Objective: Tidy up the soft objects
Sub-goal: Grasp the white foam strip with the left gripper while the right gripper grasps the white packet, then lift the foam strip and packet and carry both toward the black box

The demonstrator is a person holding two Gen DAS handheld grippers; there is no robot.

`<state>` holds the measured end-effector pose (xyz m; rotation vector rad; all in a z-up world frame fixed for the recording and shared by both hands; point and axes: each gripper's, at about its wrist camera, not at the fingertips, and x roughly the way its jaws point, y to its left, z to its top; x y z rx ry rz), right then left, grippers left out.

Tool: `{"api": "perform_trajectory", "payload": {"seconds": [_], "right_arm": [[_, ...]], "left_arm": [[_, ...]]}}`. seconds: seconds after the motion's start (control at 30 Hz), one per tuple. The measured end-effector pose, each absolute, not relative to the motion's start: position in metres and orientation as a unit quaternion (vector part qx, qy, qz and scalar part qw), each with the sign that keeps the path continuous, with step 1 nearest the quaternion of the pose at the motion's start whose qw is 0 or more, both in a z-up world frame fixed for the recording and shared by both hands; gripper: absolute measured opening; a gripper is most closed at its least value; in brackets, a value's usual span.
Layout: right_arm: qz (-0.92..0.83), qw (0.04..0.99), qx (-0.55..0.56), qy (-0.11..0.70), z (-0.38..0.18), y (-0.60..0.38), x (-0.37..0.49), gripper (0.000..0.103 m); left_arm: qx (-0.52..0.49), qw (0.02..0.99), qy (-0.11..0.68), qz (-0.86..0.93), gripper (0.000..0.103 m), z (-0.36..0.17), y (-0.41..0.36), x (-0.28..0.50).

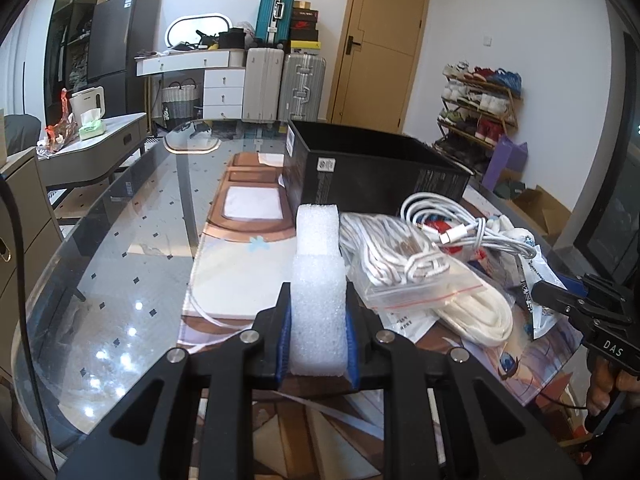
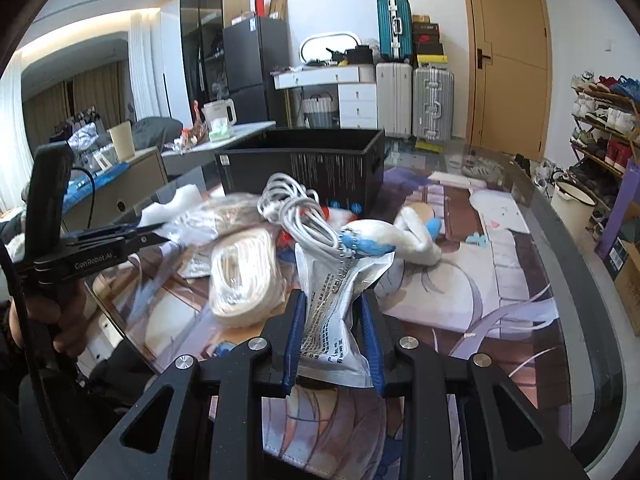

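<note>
My left gripper (image 1: 318,298) is shut on a white foam block (image 1: 318,280), which sticks out forward between its blue pads above the table. My right gripper (image 2: 332,312) is shut on a crinkled white plastic packet (image 2: 332,320) with printed text and a bead chain at its top. The pile beside both holds a zip bag of white cord (image 1: 396,260), a coil of thick white rope (image 2: 244,280), a bundle of white charging cable (image 2: 296,212) and a white-and-blue plush (image 2: 416,236). An open black box (image 1: 372,168) stands just behind the pile.
A printed mat (image 2: 480,280) covers the glass table (image 1: 112,248), whose curved edge runs along the left and right. A grey side table (image 1: 100,148) with a tissue pack stands at the far left. Suitcases, a shoe rack and a door line the back wall.
</note>
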<state>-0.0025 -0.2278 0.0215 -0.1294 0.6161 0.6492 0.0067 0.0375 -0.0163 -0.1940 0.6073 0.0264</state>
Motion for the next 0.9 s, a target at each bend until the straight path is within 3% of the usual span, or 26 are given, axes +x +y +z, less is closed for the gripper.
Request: {"api": "perform_trajectory", "payload": {"seconds": [0.9], "right_arm": [[0.328, 0.915, -0.041, 0.23, 0.064, -0.225, -0.013, 0.028]], "left_arm": [[-0.075, 0.963, 0.259, 0.018, 0.02, 0.019, 0.031, 0.007]]}}
